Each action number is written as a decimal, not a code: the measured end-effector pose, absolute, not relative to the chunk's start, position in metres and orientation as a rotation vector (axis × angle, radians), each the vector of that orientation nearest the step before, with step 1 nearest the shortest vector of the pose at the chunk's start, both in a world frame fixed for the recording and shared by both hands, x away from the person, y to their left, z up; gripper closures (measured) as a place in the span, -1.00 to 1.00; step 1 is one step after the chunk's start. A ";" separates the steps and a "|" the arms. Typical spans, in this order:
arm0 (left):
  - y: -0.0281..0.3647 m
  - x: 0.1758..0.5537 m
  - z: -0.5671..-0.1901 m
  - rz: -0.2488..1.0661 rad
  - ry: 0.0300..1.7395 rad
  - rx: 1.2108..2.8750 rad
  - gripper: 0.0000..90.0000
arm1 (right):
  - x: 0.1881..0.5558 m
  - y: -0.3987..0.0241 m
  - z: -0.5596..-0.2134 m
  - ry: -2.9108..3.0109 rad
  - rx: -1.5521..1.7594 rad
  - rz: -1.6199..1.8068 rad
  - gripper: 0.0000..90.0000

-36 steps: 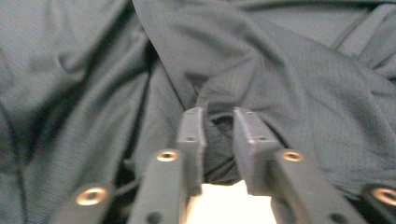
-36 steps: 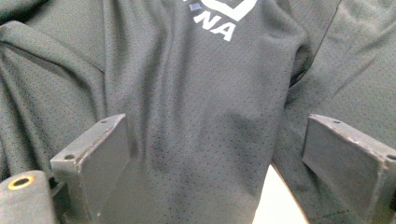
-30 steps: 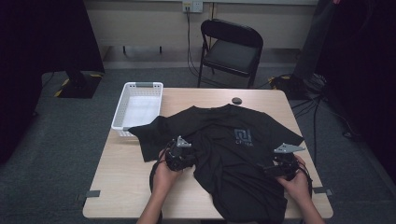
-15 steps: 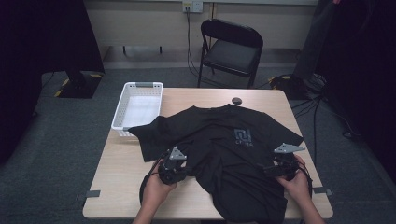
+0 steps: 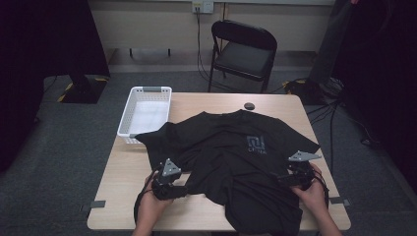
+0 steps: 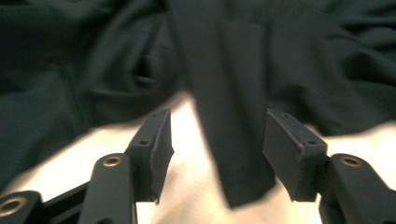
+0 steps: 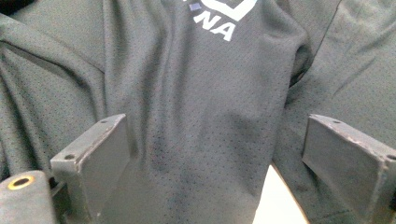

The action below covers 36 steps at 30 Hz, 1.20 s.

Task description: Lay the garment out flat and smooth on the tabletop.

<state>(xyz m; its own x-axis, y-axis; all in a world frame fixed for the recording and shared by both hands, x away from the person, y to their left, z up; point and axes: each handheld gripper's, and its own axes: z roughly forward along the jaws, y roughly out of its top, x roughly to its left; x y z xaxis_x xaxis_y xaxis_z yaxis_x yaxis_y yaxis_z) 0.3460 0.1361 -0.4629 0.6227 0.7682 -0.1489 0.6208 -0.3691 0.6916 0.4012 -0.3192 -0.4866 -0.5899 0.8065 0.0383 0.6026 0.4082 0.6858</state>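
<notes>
A black T-shirt (image 5: 231, 157) with a pale chest logo (image 5: 255, 143) lies spread and wrinkled on the wooden table (image 5: 123, 182), its hem hanging over the front edge. My left gripper (image 5: 185, 190) rests at the shirt's near-left edge, pointing right. In the left gripper view my left gripper (image 6: 217, 144) has just been opening, and a strip of black fabric (image 6: 233, 140) lies loose between the pads, touching neither. My right gripper (image 5: 281, 178) sits at the shirt's right side. In the right gripper view my right gripper (image 7: 217, 154) stands wide open over the fabric (image 7: 196, 116) below the logo lettering (image 7: 215, 25).
A white plastic basket (image 5: 145, 110) stands at the table's left back corner, touching the shirt's sleeve. A small black round object (image 5: 249, 105) lies near the back edge. A black folding chair (image 5: 243, 49) stands behind the table. Bare wood shows at the front left.
My left hand has drawn back toward the front-left of the table, dragging the shirt's edge with it. Its jaws, shut on fabric before, now stand apart. The right hand has stayed put.
</notes>
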 end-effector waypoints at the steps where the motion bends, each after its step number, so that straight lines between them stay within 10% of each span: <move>1: 0.134 0.352 -0.468 0.266 1.091 2.117 0.10 | 0.401 -0.319 -0.487 2.370 1.226 0.968 -0.86; 12: 0.126 0.355 -0.472 0.269 1.038 2.252 0.95 | 0.401 -0.319 -0.487 2.370 1.226 0.968 -0.86; 26: 0.187 0.301 -0.469 0.150 1.072 2.214 0.96 | 0.401 -0.319 -0.487 2.369 1.225 0.968 -0.86; 29: 0.196 0.294 -0.471 0.171 1.108 2.160 0.67 | 0.401 -0.319 -0.487 2.369 1.226 0.968 -0.86; 30: 0.195 0.296 -0.471 0.217 1.116 2.141 0.03 | 0.401 -0.319 -0.487 2.370 1.225 0.968 -0.86; 36: 0.171 0.327 -0.471 0.274 1.114 2.123 -0.11 | 0.401 -0.319 -0.487 2.370 1.226 0.968 -0.86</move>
